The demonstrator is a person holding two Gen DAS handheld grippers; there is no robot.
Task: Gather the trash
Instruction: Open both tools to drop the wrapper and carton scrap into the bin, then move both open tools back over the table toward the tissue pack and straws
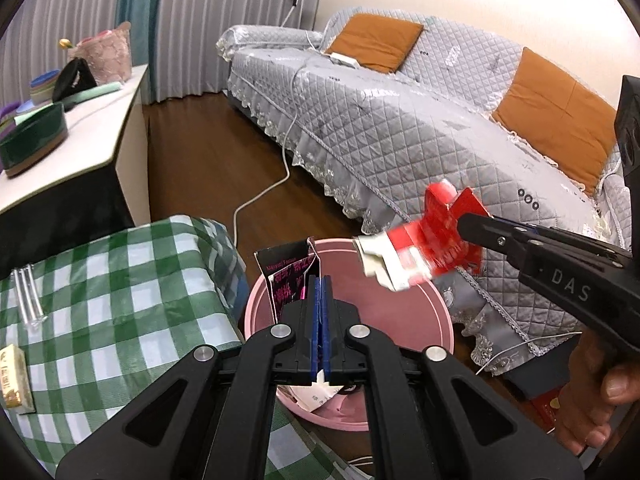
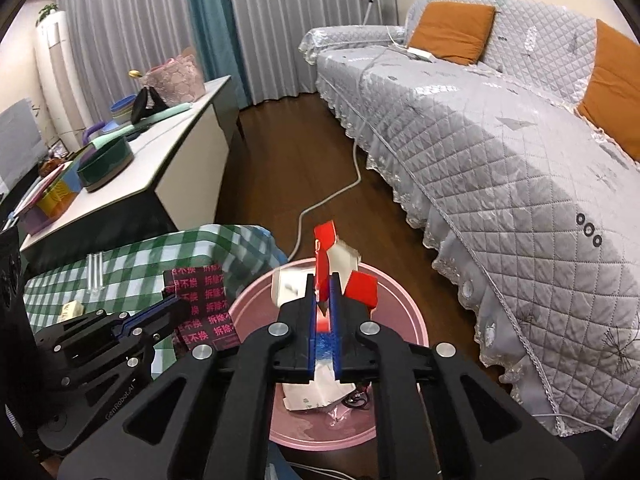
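A pink bin point(image 1: 440, 300) point(image 2: 416, 320) stands on the wood floor below both grippers, with paper scraps point(image 2: 316, 396) inside. My left gripper point(image 1: 319, 280) point(image 2: 182, 304) hangs over the bin's left rim, shut on a black wrapper with pink print point(image 1: 286, 280) point(image 2: 204, 308). From the right, my right gripper point(image 1: 464, 222) point(image 2: 323, 280) reaches over the bin. It is shut on a crumpled red-and-white carton point(image 1: 416, 248) point(image 2: 326, 252), which sticks out past its blue pads point(image 2: 338, 300). A hand point(image 1: 600, 400) grips the right tool's handle.
A table with a green-checked cloth point(image 1: 100, 280) borders the bin on the left, bearing clear tubes point(image 1: 28, 296) and a small beige box point(image 1: 14, 376). A grey quilted sofa point(image 1: 400, 120) runs along the right. A white cable point(image 1: 260, 196) trails across the floor. A cluttered white cabinet point(image 1: 100, 120) stands behind.
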